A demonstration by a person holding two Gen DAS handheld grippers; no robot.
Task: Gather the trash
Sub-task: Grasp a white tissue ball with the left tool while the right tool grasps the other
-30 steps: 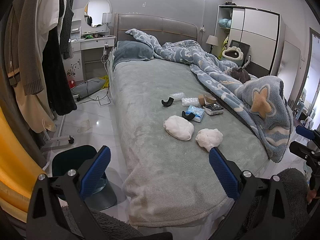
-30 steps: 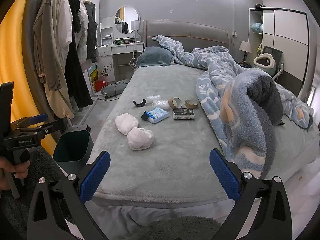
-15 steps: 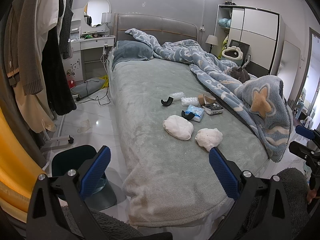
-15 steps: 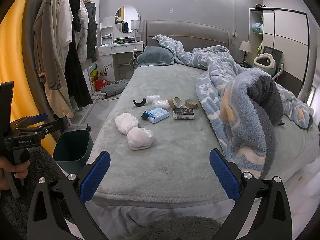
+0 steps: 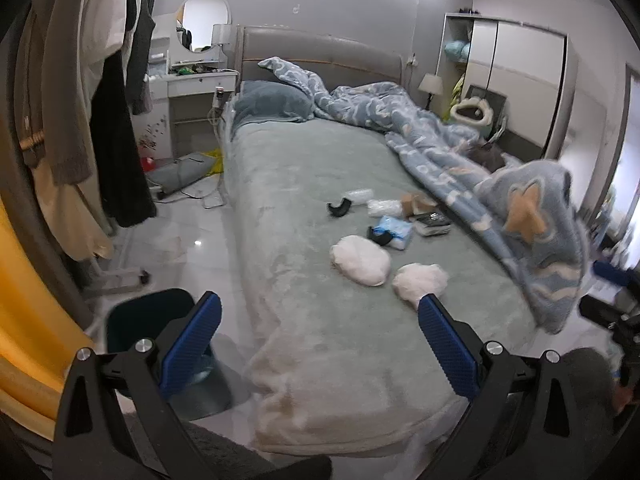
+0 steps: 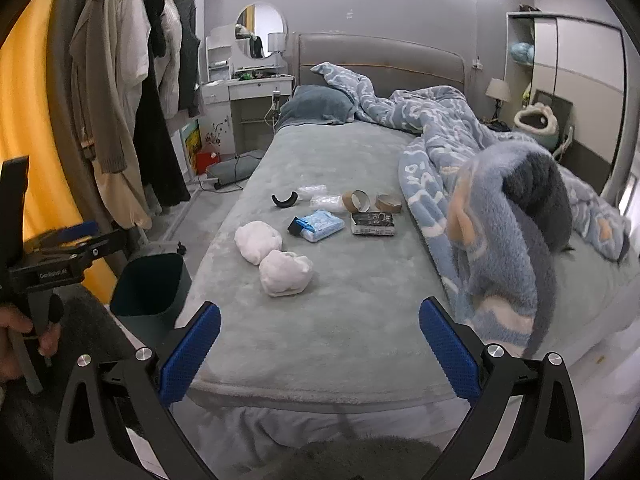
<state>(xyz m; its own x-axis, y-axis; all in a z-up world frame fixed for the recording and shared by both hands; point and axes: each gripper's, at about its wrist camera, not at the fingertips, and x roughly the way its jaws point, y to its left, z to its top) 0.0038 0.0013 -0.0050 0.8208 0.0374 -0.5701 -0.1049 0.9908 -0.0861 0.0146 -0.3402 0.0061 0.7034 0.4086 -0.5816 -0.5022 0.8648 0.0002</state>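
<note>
Trash lies on the grey-green bed (image 6: 340,320): two white crumpled wads (image 6: 285,273) (image 5: 360,260), a blue tissue pack (image 6: 320,225), a black curved piece (image 6: 284,201), clear plastic wrap (image 6: 326,200), two cardboard tape cores (image 6: 362,200) and a flat dark packet (image 6: 373,224). A dark green bin (image 6: 148,288) (image 5: 148,320) stands on the floor at the bed's left corner. My left gripper (image 5: 318,344) and right gripper (image 6: 319,346) are both open and empty, short of the bed's foot.
A blue patterned duvet (image 6: 500,208) is heaped along the bed's right side. Coats hang on a rack (image 6: 120,100) at left. A dressing table (image 6: 248,92), cables on the floor and a wardrobe (image 6: 576,80) stand around the bed.
The left wrist view has shifted slightly, with blur at its right edge. The right gripper has barely moved. Both grippers stay open.
</note>
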